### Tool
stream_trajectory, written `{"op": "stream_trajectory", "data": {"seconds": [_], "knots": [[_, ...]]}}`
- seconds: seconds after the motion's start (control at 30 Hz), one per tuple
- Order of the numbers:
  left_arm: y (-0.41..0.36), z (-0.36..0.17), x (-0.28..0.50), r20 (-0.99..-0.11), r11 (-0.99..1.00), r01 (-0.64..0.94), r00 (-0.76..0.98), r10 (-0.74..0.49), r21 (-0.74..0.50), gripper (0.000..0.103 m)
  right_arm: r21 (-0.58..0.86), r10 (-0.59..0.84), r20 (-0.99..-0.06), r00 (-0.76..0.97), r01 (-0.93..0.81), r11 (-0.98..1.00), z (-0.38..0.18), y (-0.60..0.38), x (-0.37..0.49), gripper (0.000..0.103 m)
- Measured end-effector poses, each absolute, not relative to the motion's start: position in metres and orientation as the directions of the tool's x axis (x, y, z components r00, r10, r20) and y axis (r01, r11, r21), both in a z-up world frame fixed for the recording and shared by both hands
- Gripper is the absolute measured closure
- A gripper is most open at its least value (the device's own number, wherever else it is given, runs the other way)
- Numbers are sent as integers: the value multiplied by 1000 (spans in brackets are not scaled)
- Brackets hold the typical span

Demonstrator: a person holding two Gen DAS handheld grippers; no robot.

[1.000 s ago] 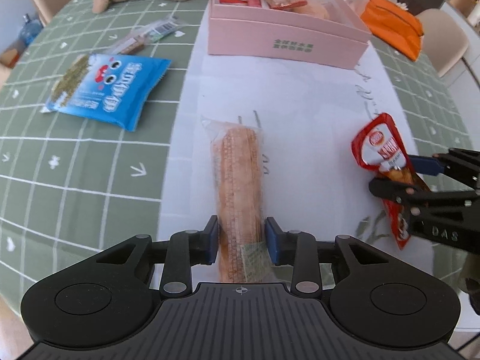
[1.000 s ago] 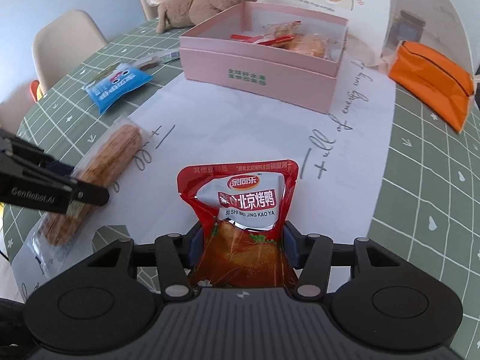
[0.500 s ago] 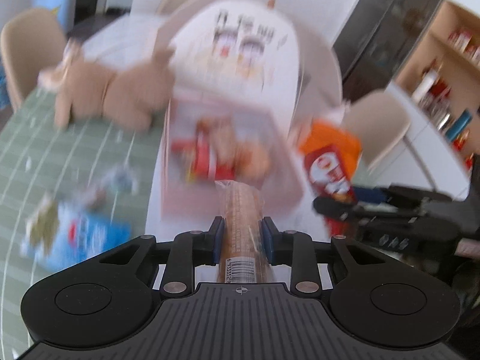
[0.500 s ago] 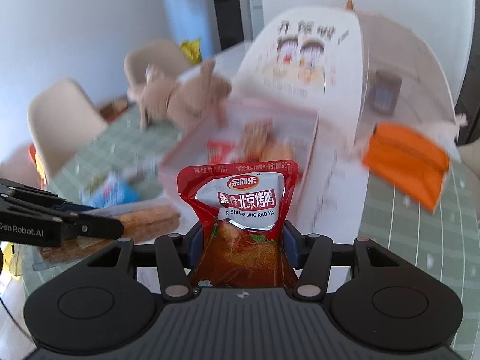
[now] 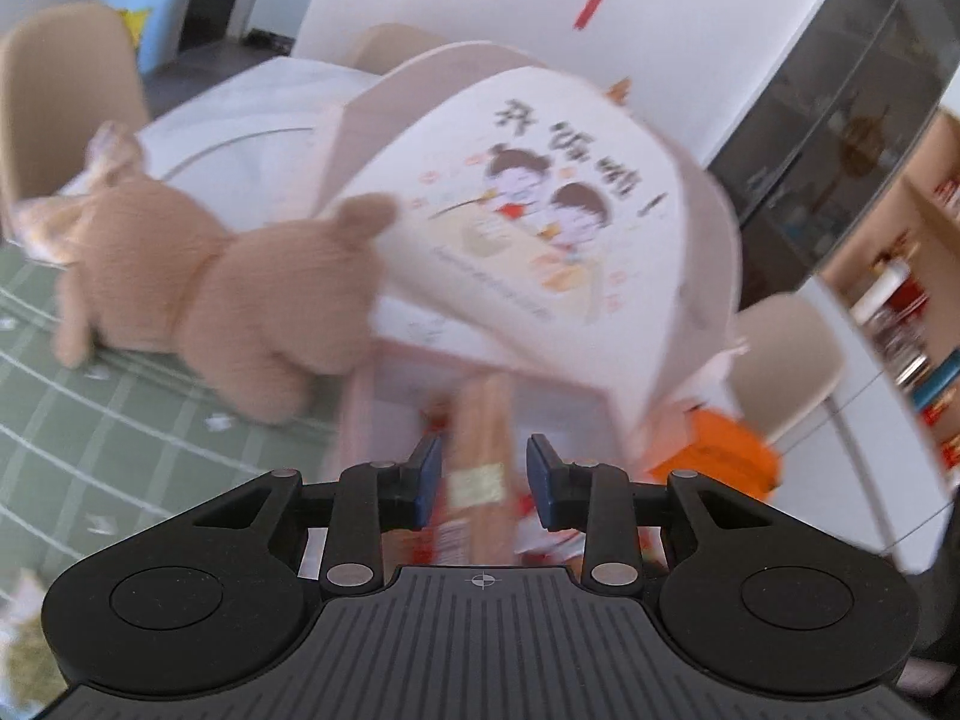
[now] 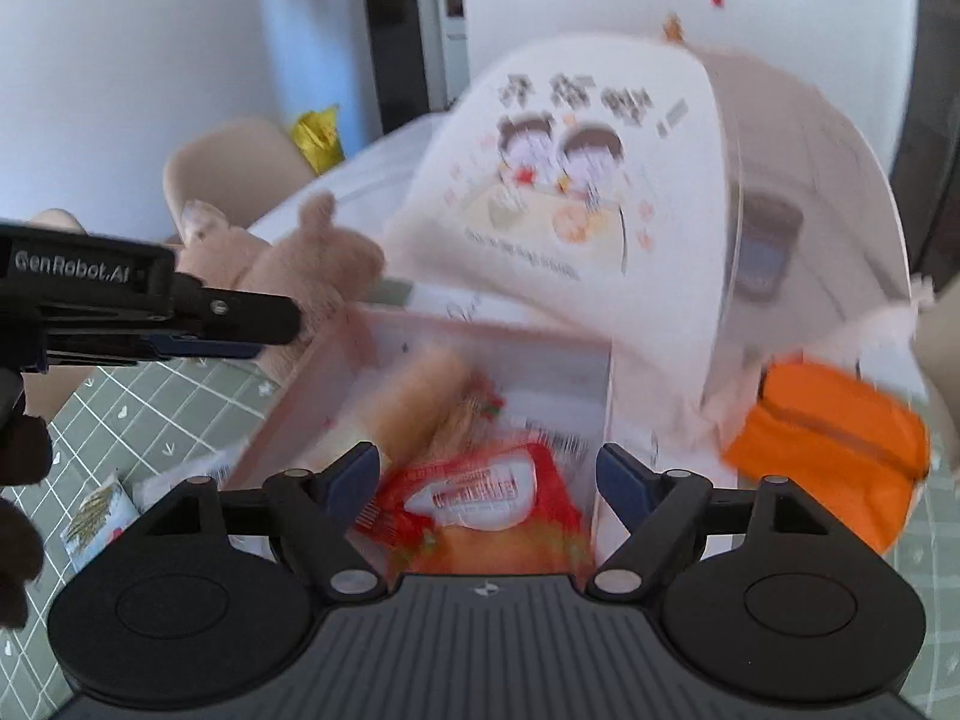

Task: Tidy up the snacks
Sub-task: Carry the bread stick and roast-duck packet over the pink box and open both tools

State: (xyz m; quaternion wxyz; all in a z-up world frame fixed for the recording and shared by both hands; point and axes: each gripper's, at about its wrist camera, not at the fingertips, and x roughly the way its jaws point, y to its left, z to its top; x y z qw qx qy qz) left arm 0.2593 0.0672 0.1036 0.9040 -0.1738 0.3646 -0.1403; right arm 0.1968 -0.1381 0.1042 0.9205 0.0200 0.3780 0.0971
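The pink box (image 5: 354, 420) stands under both grippers, its lid (image 5: 540, 228) raised behind it. My left gripper (image 5: 483, 474) is open, jaws apart, and the long brown cracker pack (image 5: 480, 420) lies between and below them in the box. My right gripper (image 6: 489, 480) is open wide over the box (image 6: 300, 384). The red roast-duck pouch (image 6: 480, 498) lies loose in the box below it, beside the cracker pack (image 6: 414, 396). The left gripper's fingers (image 6: 228, 324) show at the left of the right wrist view. Both views are blurred.
A tan plush rabbit (image 5: 210, 300) lies on the green checked tablecloth (image 5: 120, 420) left of the box. An orange pouch (image 6: 828, 444) lies to the right of the box. A blue snack bag (image 6: 96, 516) lies at the left. Beige chairs (image 5: 66, 96) stand around.
Both grippers lifted their snacks from the table, carried them over the pink box and opened. The cracker pack and the red pouch now lie in the box.
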Motion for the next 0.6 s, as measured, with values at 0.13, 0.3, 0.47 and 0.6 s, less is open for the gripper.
{"op": "stream_trajectory", "data": {"seconds": [0.13, 0.3, 0.47, 0.6], "knots": [[100, 80, 254, -677, 951, 55, 690, -257, -305, 68, 122, 206, -720, 663, -171, 978, 91, -139, 184, 40], [146, 60, 248, -728, 958, -51, 662, -180, -283, 68, 99, 209, -744, 635, -204, 974, 75, -118, 173, 61], [158, 40, 256, -785, 973, -36, 598, -162, -229, 68, 108, 200, -764, 613, -183, 977, 65, -98, 194, 69], [156, 22, 257, -827, 981, 25, 534, -175, -192, 68, 81, 166, -786, 596, -167, 983, 49, -83, 207, 69]]}}
